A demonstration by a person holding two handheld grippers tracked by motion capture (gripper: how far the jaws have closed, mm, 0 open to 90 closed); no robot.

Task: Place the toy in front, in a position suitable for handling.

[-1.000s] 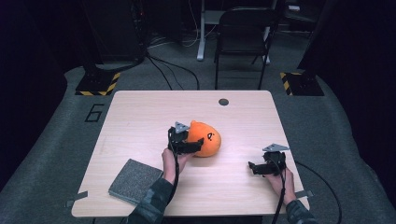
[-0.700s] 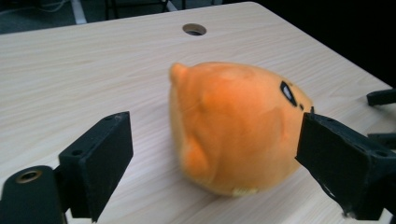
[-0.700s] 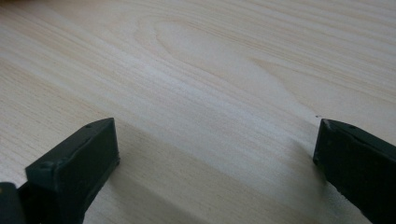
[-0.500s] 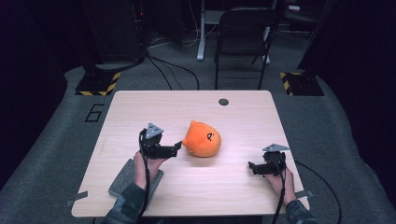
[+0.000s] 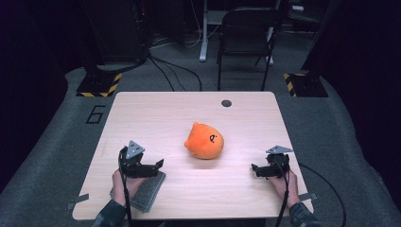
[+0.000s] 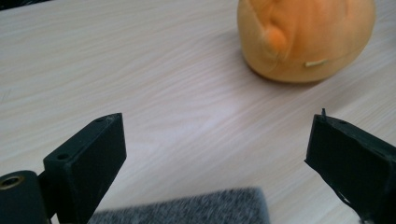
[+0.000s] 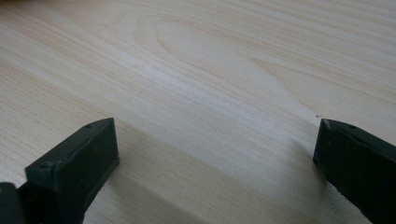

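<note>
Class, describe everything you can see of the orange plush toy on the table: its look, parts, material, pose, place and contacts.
The orange plush toy is a rounded, soft-looking fabric blob with a small pointed nub on top and a dark printed mark on the side towards the right gripper. In the left gripper view a small stubby bump and a pale stitch line show on it. It sits upright near the middle of the wooden table, resting on the tabletop alone. Neither gripper touches it.
</note>
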